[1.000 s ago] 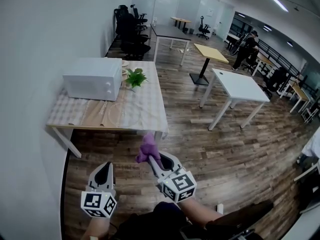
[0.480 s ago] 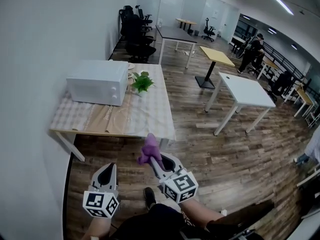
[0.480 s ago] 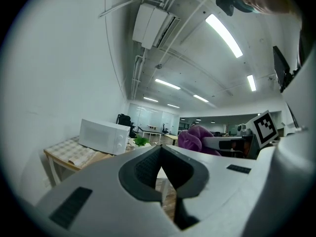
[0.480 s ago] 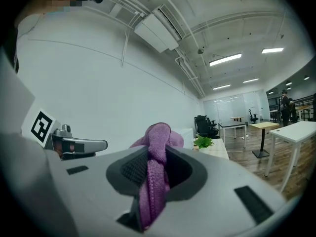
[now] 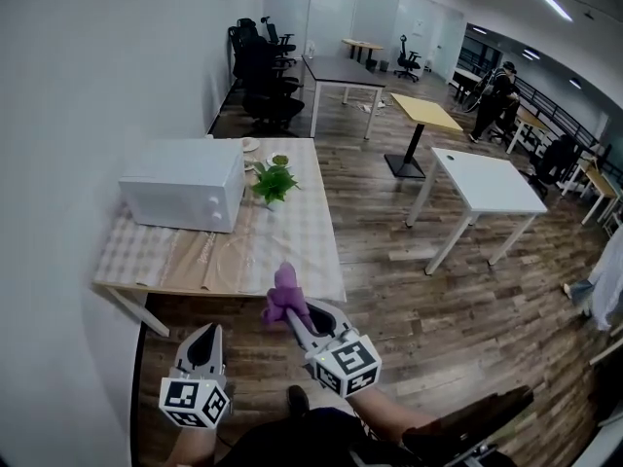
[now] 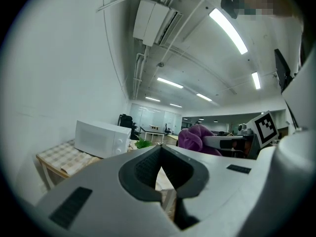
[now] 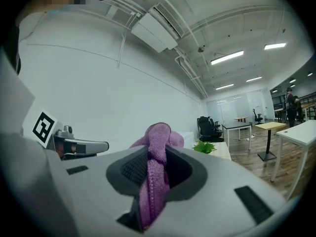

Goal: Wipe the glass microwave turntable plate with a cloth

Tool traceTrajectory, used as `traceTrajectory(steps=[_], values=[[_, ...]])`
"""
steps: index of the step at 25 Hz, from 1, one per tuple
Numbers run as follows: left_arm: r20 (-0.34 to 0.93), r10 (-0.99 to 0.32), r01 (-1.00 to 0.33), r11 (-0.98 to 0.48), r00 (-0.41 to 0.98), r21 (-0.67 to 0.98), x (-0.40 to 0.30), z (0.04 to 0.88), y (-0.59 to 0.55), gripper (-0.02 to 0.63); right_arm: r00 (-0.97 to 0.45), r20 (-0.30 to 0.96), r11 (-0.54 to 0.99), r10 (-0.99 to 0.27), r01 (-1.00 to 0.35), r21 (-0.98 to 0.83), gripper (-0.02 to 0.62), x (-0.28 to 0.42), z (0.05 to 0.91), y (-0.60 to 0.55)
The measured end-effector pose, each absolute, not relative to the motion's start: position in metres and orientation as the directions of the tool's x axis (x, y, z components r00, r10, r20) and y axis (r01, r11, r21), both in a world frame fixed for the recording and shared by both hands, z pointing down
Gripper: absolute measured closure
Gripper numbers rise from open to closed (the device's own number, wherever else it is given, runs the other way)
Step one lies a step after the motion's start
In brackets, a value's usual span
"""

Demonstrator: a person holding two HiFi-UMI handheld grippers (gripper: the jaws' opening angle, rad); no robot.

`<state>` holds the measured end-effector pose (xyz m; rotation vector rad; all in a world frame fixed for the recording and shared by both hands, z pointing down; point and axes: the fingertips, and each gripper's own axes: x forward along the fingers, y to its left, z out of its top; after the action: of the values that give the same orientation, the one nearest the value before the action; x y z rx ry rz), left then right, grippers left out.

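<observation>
**Item 1 – right gripper** (image 5: pixel 298 311): jaws clamped on the purple cloth (image 5: pixel 283 293). Cloth is bunched, sticks up past the tips, tail hangs down btwn the pads. Pos.: low in front of the person, short of the counter (image 5: pixel 292 256).

**Item 2 – left gripper** (image 5: pixel 208 331): jaws together, nothing btwn them. Sits beside the right one at approx. the same height.

**Item 3 – microwave** (image 5: pixel 183 185): white, on the counter by the wall, door closed. Well apart from both grippers.

**Item 4 – glass turntable plate:** not visible in any view. Prob. inside the microwave, unconfirmed.

**Item 5 – potted plant** (image 5: pixel 272 180): just beside the microwave, on the door side.

**Step in hand:** approach. Cloth is in the gripper, plate not yet out, wiping not begun. Judged early in the task.

**Next move req.:**
- Close in on the counter and bring the empty left gripper to the door edge.
- Its jaws likely need to part first to catch the door, then the plate rim.
- Glass is prob. slick, so take the rim w/ care and lift level.
- Mind the plant on the door side.
- The right should hold its clamp on the cloth throughout.
</observation>
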<state>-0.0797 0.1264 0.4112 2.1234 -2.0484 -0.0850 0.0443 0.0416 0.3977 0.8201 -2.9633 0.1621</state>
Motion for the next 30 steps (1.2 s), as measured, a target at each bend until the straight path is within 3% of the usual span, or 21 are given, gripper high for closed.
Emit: traceTrajectory(steps=[30], values=[[0.145,-0.989,-0.985,0.032,-0.007,0.171,-0.096,0.419,-0.050,0.598,-0.880,0.092,0.869,-0.465,-0.474,-0.141,0.514,0.029,0.407,-0.134]])
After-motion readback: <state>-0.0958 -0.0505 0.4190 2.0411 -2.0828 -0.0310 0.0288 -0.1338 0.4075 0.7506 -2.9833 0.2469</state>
